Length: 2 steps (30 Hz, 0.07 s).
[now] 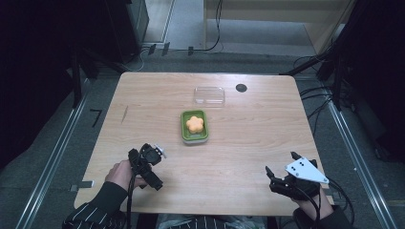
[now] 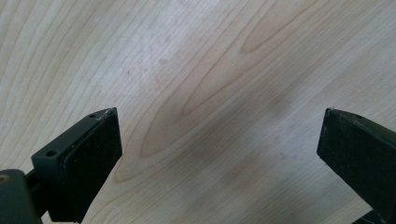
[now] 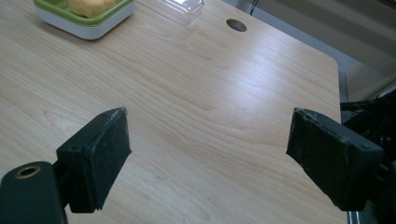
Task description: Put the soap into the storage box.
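Wooden table point(image 1: 248, 157), light grain, rounded corners, takes up most of the high view. Your two grippers sit at its near edge, well apart from each other.

Your right gripper point(image 1: 282, 168) is near the table's near right corner, grey three-cornered plate on top, your hand behind it. Jaws stand wide apart, nothing between them. In the right gripper view its jaws frame bare wood, gripper point(image 3: 208, 135) aimed across the table toward the far side.

Your left gripper point(image 1: 149, 155) is at the near left, held in your left hand point(image 1: 122, 174), striped sleeve behind. Jaws also spread wide, gripping nothing. In the left gripper view the gripper point(image 2: 219, 135) looks down close on bare table grain.

Green tray point(image 1: 184, 125) with a white base sits mid-table, well apart from both grippers. In the right gripper view the tray point(image 3: 56, 11) is at the top left edge.

Clear plastic lid point(image 1: 209, 95) lies flat just beyond the tray, not touching it.

Orange flower-shaped piece point(image 1: 194, 124) rests inside the tray.

Small dark round hole point(image 1: 241, 88) in the tabletop, just right of the lid.
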Available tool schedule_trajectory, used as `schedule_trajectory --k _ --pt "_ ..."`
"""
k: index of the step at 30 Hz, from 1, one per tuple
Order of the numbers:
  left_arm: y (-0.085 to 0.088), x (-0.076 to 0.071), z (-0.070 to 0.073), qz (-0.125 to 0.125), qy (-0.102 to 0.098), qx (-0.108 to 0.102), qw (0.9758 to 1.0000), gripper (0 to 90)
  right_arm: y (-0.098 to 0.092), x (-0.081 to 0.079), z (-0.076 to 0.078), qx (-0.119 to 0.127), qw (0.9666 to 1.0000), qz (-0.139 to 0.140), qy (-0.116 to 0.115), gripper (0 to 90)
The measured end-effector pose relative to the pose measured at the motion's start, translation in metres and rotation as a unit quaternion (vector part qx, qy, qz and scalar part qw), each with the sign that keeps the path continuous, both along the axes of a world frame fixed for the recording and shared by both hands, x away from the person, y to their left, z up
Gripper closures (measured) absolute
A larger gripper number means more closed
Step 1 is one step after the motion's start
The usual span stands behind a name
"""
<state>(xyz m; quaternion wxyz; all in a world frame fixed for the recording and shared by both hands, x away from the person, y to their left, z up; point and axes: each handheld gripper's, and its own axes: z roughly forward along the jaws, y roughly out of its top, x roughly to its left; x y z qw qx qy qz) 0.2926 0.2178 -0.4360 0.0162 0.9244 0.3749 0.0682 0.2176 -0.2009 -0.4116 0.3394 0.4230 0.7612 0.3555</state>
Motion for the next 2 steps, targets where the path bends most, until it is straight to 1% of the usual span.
schedule_trajectory --k 2 --pt "0.0012 0.0014 -0.0005 -0.001 -0.002 -0.001 1.0 0.0 0.0005 0.0006 -0.0002 0.001 1.0 0.0 0.0 13.7"
